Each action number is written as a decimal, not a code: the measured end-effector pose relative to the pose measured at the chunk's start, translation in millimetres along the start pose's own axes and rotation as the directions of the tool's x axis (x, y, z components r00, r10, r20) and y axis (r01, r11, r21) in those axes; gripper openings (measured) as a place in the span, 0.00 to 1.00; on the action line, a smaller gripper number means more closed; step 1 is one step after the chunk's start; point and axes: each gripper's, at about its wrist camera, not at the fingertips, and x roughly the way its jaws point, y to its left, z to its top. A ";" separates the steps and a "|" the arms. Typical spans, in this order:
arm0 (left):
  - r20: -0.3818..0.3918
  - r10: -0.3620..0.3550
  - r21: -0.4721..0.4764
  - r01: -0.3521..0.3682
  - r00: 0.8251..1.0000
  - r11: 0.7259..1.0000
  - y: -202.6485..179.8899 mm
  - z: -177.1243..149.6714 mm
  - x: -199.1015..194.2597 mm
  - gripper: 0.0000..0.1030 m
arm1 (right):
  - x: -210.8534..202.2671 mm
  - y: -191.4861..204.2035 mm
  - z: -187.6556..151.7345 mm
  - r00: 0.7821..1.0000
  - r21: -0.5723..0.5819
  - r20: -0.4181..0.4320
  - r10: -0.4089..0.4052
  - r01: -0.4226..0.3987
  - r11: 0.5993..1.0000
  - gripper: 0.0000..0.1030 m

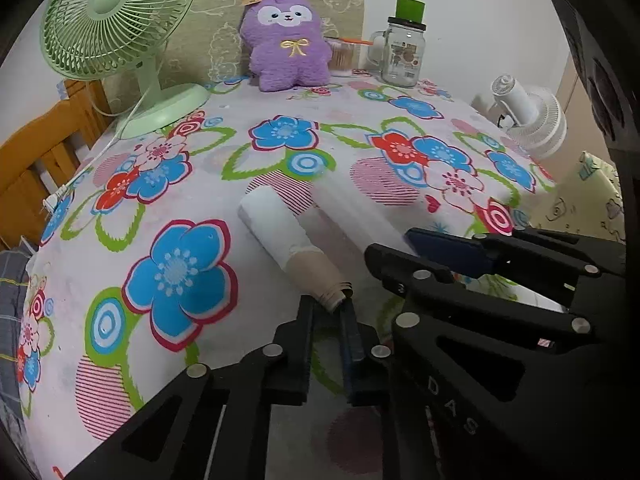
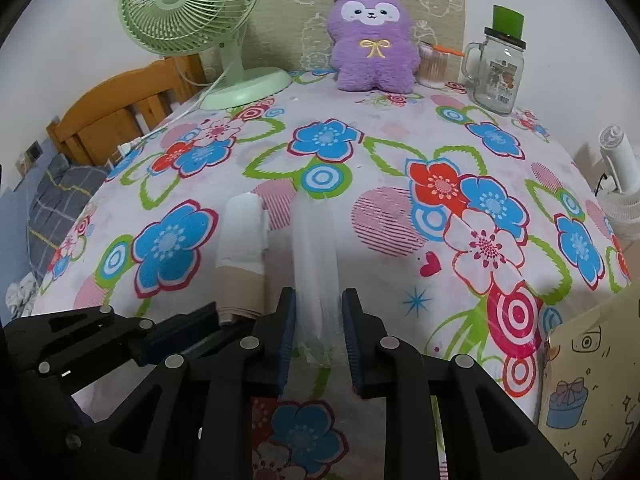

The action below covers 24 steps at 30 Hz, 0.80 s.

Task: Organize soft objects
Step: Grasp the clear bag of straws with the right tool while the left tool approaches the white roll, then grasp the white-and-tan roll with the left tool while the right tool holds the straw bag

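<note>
On the flowered counter (image 2: 400,128) lies a roll (image 1: 288,240) of thin white bags, its bare cardboard core end pointing toward the person. The left gripper (image 1: 328,308) has its fingers pressed in on that core end, pinching it. Beside the roll, a strip of clear film (image 2: 316,264) (pulled out from the roll, by the look of it) runs along the cloth into the right gripper (image 2: 319,312). That gripper's blue-padded fingers stand close on either side of the film; I cannot tell if the pads actually press it. The two grippers sit just beside each other at the near edge. At the far edge a purple plush (image 2: 374,40) sits upright against the wall, between a green fan (image 2: 192,4) and a glass jar (image 2: 498,72), with a tub of cotton swabs (image 2: 432,66) beside it.
</note>
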 end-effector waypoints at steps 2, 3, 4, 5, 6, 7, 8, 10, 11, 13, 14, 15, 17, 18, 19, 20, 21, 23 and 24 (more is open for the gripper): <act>0.001 -0.009 -0.001 0.009 1.000 1.000 -1.4 -2.3 -2.5 0.06 | -2.7 0.5 -2.0 1.000 0.000 0.001 0.007 -0.007 1.000 0.24; 0.003 -0.010 0.000 0.010 1.000 1.000 -2.6 -3.3 -4.2 0.05 | -3.9 0.9 -2.9 1.000 -0.001 0.002 0.011 -0.011 1.000 0.22; 0.006 -0.009 0.002 0.009 1.000 1.000 -4.1 -4.1 -5.9 0.05 | -5.6 1.4 -4.1 1.000 -0.002 0.004 0.013 -0.013 1.000 0.22; 0.007 -0.008 0.004 0.007 1.000 1.000 -5.4 -4.8 -7.2 0.05 | -7.0 1.7 -4.9 1.000 -0.003 0.005 0.014 -0.014 1.000 0.21; 0.010 -0.006 0.005 0.006 1.000 1.000 -6.7 -5.6 -8.7 0.04 | -8.4 1.7 -5.8 1.000 -0.002 0.006 0.018 -0.018 1.000 0.20; 0.011 -0.008 0.003 0.008 1.000 1.000 -7.6 -6.4 -9.7 0.03 | -10.1 1.4 -6.9 1.000 0.000 0.006 0.021 -0.021 1.000 0.20; 0.013 -0.011 0.001 0.011 1.000 1.000 -8.7 -7.2 -11.2 0.03 | -11.5 1.1 -7.8 1.000 0.002 0.008 0.022 -0.022 1.000 0.20; 0.015 -0.013 -0.001 0.013 1.000 1.000 -10.6 -9.0 -13.3 0.03 | -14.0 0.8 -10.3 1.000 0.002 0.007 0.024 -0.024 1.000 0.19; 0.014 -0.014 -0.001 0.014 1.000 1.000 -11.4 -9.7 -13.8 0.03 | -14.9 1.0 -11.5 1.000 0.001 0.006 0.024 -0.024 1.000 0.19; 0.015 -0.009 0.000 0.009 1.000 1.000 -12.8 -12.4 -15.9 0.03 | -17.1 0.7 -14.3 1.000 0.002 0.007 0.020 -0.020 1.000 0.16; 0.018 -0.008 0.000 0.008 1.000 1.000 -13.3 -13.8 -17.8 0.03 | -18.2 -0.1 -15.7 1.000 0.006 0.006 0.024 -0.024 1.000 0.16; 0.018 -0.009 -0.002 0.009 1.000 1.000 -13.2 -14.8 -19.0 0.03 | -19.2 -1.4 -17.0 1.000 0.012 0.004 0.031 -0.031 0.999 0.16; 0.019 -0.008 -0.004 0.008 1.000 1.000 -14.3 -17.2 -21.9 0.03 | -21.6 -3.7 -20.2 0.999 0.024 -0.001 0.042 -0.042 0.999 0.16; 0.021 -0.005 -0.005 0.005 1.000 1.000 -15.1 -18.1 -23.1 0.03 | -23.1 -4.2 -22.0 0.999 0.026 0.000 0.041 -0.041 0.999 0.16; 0.023 -0.003 -0.004 0.003 1.000 1.000 -16.1 -19.5 -24.7 0.03 | -24.1 -4.4 -23.6 0.999 0.027 -0.001 0.042 -0.042 0.999 0.16; 0.023 -0.005 -0.003 0.005 1.000 1.000 -17.5 -21.4 -26.3 0.03 | -25.7 -4.5 -25.5 0.999 0.027 -0.002 0.043 -0.043 0.999 0.16; 0.023 -0.005 -0.004 0.005 1.000 1.000 -18.5 -23.0 -27.5 0.03 | -26.9 -4.5 -27.2 0.999 0.026 -0.002 0.044 -0.044 0.999 0.16; 0.022 -0.005 -0.005 0.005 1.000 1.000 -21.0 -26.5 -30.0 0.03 | -29.8 -4.6 -30.6 0.999 0.027 -0.004 0.046 -0.045 0.999 0.16; 0.022 -0.003 -0.006 0.003 1.000 1.000 -21.0 -26.5 -30.0 0.03 | -30.5 -4.8 -31.1 0.999 0.028 -0.004 0.048 -0.047 0.998 0.16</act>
